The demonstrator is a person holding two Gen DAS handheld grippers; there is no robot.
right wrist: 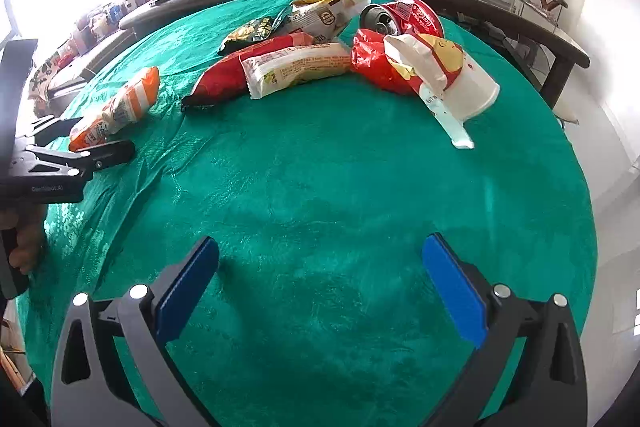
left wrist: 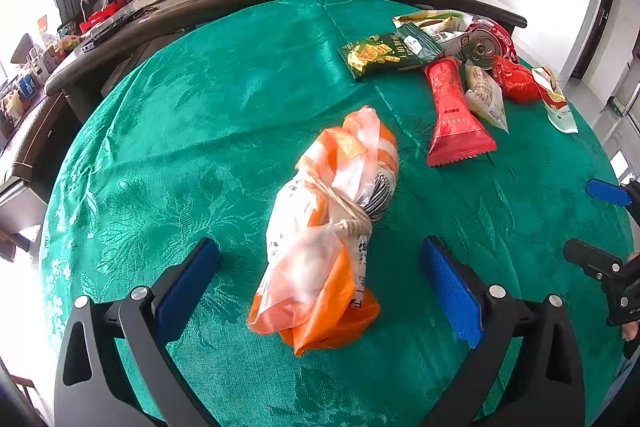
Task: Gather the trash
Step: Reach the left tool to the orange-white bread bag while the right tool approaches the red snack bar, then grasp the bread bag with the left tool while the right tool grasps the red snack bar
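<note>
Here the left gripper [left wrist: 320,267] is standing wide open, its pads clear of the tied orange-and-white bag [left wrist: 324,227] lying between them on the green tablecloth [left wrist: 180,127], with printed wrappers showing inside. The right gripper [right wrist: 320,267] is gaping empty. Wrappers and a crushed red can [right wrist: 404,17] are lying heaped farther back.

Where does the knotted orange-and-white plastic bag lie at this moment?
In the left wrist view the orange-and-white bag lies on the green tablecloth, between the open left gripper's fingers, untouched, apart from the wrapper pile at upper right.
</note>
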